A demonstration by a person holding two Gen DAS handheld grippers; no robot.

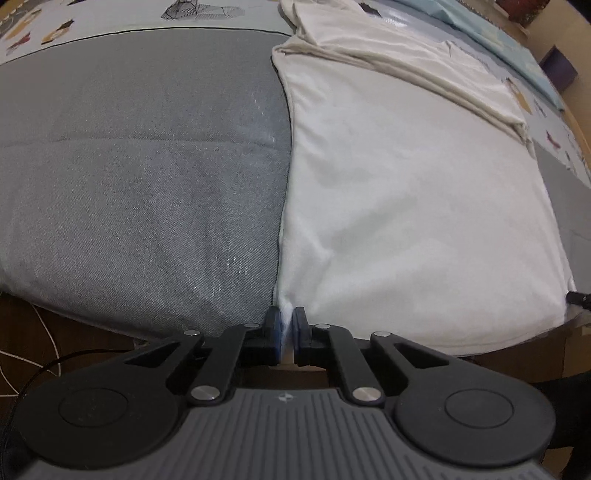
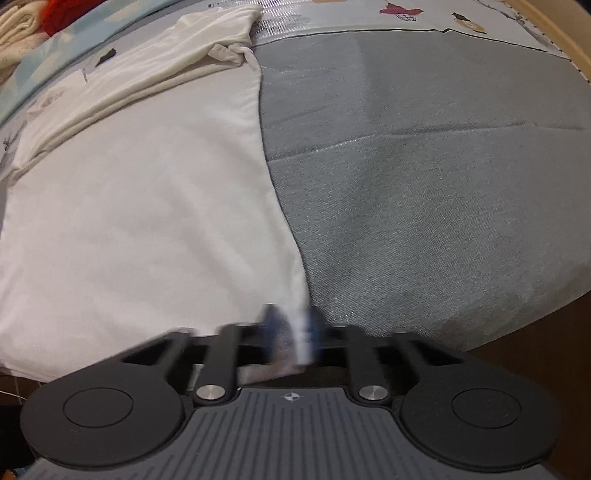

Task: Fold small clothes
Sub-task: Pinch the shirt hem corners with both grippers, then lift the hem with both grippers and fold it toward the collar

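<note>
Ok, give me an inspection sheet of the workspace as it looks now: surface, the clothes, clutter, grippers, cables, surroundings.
Surface: grey mat on a bed with a patterned sheet.
Job's things: white garment spread flat, sleeves folded in at its far end.
Clutter: heap of cream and red fabric at the far corner, right wrist view.
Grippers: left gripper shut on the garment's near left corner; right gripper blurred, white cloth between its pads at the near right corner.
Cables: white cord and black cable below the bed edge.
Surroundings: wooden bed frame; dark box beyond it.
</note>
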